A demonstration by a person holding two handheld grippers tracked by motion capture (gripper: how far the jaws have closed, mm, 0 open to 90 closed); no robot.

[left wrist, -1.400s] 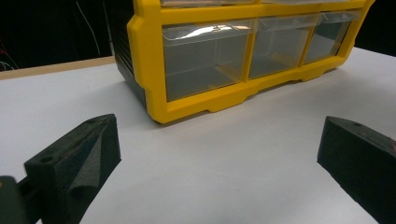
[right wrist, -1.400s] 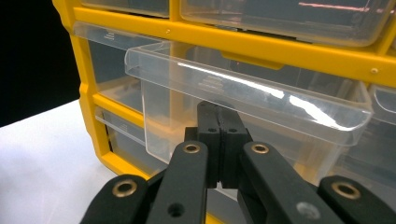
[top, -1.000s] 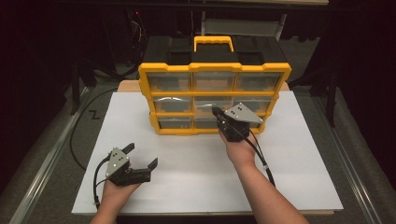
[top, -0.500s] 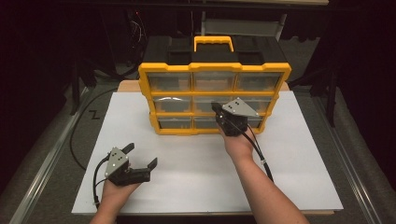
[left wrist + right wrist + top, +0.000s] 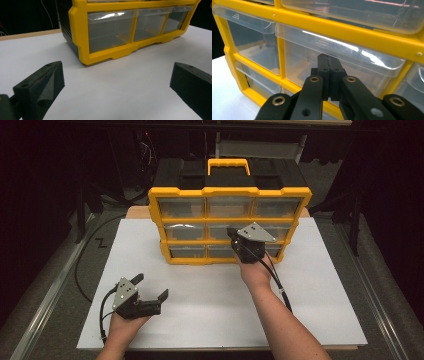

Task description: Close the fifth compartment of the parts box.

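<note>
At the front of the yellow drawer cabinet (image 5: pixel 230 227) we hold our right gripper (image 5: pixel 329 65), jaws pressed together and empty, under the lip of its middle drawer (image 5: pixel 337 53). No drawer is pulled out yet. Nearer us than the cabinet, our left gripper (image 5: pixel 150 292) rests wide apart.

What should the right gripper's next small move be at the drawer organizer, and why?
Probably hook up under the lip and draw back. The right gripper, jaws shut, has its tips just beneath the handle lip of the middle drawer in the yellow organizer, and that drawer looks closed.
</note>
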